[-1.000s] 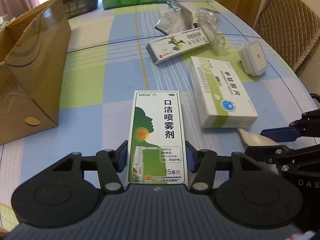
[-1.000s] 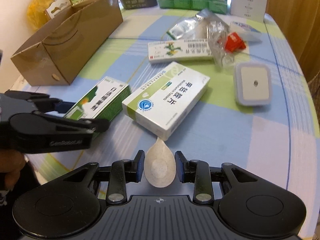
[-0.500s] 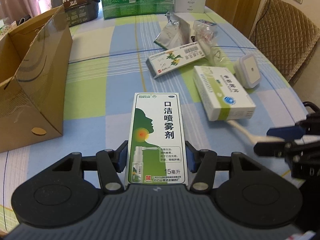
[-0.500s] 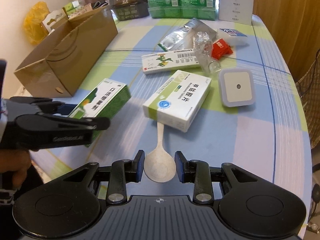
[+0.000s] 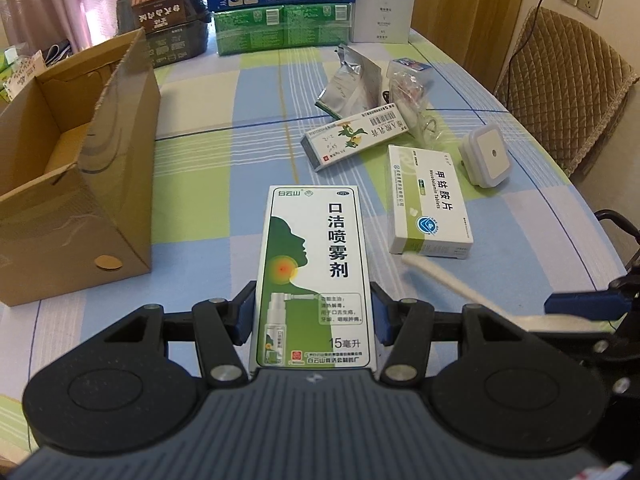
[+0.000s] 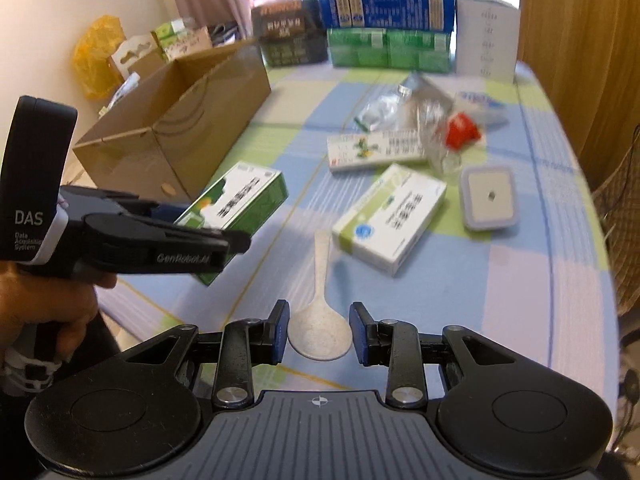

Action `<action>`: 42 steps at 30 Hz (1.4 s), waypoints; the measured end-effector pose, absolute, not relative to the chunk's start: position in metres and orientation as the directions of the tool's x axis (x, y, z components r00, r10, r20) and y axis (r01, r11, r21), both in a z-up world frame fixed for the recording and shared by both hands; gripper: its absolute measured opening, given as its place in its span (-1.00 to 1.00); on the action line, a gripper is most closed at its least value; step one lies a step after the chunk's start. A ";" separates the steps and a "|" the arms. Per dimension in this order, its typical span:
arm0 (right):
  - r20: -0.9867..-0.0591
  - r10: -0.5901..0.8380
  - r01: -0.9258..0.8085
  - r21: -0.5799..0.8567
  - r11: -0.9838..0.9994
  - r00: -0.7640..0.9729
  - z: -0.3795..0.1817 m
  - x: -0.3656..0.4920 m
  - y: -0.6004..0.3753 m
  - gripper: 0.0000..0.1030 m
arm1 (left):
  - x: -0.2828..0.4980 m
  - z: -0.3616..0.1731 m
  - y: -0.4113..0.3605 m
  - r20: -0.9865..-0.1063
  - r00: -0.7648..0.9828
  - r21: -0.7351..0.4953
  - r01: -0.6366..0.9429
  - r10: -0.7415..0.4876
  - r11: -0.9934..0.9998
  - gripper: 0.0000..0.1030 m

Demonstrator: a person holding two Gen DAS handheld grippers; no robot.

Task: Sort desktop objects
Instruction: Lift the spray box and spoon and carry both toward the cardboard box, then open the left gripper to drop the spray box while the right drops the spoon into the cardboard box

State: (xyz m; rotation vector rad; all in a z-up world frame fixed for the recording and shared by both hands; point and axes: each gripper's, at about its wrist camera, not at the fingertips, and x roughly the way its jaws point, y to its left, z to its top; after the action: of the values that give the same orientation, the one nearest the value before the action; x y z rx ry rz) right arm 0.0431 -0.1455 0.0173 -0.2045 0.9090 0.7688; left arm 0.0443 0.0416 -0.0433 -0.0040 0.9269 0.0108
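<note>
My left gripper (image 5: 312, 314) is shut on a green and white spray box (image 5: 316, 264), which it holds lengthwise above the checked tablecloth. The right wrist view shows that same box (image 6: 240, 200) in the left gripper (image 6: 224, 240), with a hand on its grip at the left. My right gripper (image 6: 319, 332) is shut on the bowl of a beige spoon (image 6: 321, 264), whose handle points away over the table. In the left wrist view the spoon handle (image 5: 448, 280) juts in from the right gripper (image 5: 580, 312) at the right edge. An open cardboard box (image 5: 80, 184) stands to the left.
A white tablet box (image 5: 428, 204), a long thin medicine box (image 5: 356, 136), a square night light (image 5: 486, 156), a foil pouch (image 5: 352, 84) and a clear plastic bag lie on the table's right half. Stacked cartons (image 5: 280, 12) line the far edge. A padded chair (image 5: 560, 92) stands at the right.
Both grippers have risen with their loads, so more of the table shows. The spoon has come up off the cloth and away from the tablet box. Neither grip has changed.
</note>
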 end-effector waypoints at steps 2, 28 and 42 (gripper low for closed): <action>-0.759 0.509 -0.678 0.124 0.725 0.405 0.021 0.043 -0.144 -0.43 | 0.041 -0.040 0.044 -0.796 0.605 0.002 -0.014 0.010 1.000 -0.01; -0.624 0.621 -0.733 0.110 0.671 0.475 0.085 0.066 -0.076 -0.42 | 0.038 0.045 0.099 -0.713 0.698 0.056 -0.039 0.067 0.998 -0.02; -0.569 0.725 -0.828 0.131 0.545 0.388 0.098 0.079 0.099 -0.42 | 0.048 0.083 0.245 -0.685 0.692 0.142 -0.179 0.228 0.973 -0.01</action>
State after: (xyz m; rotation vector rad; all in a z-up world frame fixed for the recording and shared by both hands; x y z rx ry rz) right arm 0.0786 0.0989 0.0980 -0.1851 0.6237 0.9949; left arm 0.0485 0.2451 0.0827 0.0660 0.7740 0.2276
